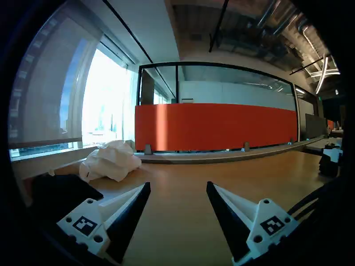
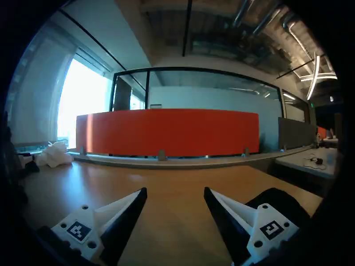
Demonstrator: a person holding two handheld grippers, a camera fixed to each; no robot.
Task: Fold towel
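Both wide open, empty: your left gripper (image 1: pixel 178 183) and right gripper (image 2: pixel 175 189). Towel (image 1: pixel 111 160) lies crumpled on the table (image 1: pixel 186 217), mid-left of the left gripper view, well apart from both. Risk: you pinch a bunched layer instead of a corner, so it drags.

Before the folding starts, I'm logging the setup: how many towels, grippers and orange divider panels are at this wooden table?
Towels: 1, the crumpled white towel
Grippers: 2, the left gripper and the right gripper, both with jaws open
Orange divider panels: 1, the orange divider panel
Total: 4
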